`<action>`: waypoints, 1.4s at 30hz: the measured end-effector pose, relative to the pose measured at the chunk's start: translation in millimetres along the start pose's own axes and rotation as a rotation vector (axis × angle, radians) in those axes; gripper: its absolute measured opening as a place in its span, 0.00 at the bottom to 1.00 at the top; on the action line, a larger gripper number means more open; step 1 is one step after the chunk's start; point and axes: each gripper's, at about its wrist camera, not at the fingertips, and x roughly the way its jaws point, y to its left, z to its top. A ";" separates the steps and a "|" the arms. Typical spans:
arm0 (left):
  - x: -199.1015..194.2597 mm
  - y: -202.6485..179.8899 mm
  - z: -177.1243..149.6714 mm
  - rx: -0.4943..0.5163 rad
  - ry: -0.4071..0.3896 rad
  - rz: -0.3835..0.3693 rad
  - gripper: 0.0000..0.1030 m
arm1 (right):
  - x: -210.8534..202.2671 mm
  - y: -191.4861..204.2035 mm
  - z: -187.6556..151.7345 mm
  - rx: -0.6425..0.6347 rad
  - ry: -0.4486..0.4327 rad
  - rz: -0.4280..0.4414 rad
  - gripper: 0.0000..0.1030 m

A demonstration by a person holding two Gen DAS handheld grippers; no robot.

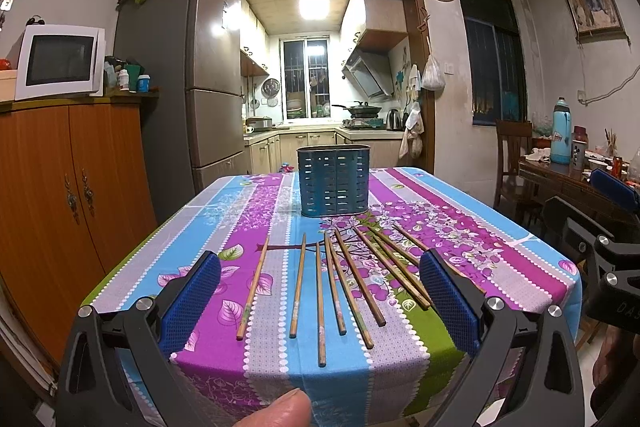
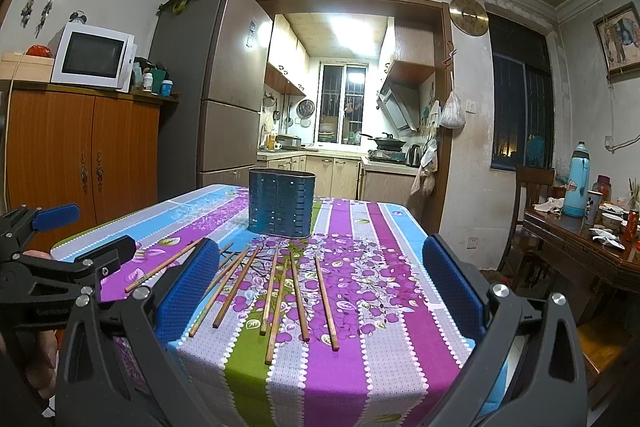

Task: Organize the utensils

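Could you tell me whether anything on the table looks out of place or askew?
Yes: the wooden chopsticks lie loose and fanned at differing angles on the floral tablecloth, none inside the upright blue slotted utensil holder behind them. Nothing looks spilled or broken.

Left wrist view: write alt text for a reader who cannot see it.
Wooden chopsticks lie scattered on a striped floral tablecloth between the open left gripper fingers. A blue slotted utensil holder stands empty behind them.

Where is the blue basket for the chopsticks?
In both views the blue slotted metal utensil holder stands upright mid-table on the striped floral tablecloth, just behind the row of wooden chopsticks.
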 end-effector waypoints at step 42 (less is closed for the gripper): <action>107.1 86.6 -91.4 0.018 0.213 -0.046 0.21 | 85.8 27.4 -106.8 0.046 0.317 0.191 0.12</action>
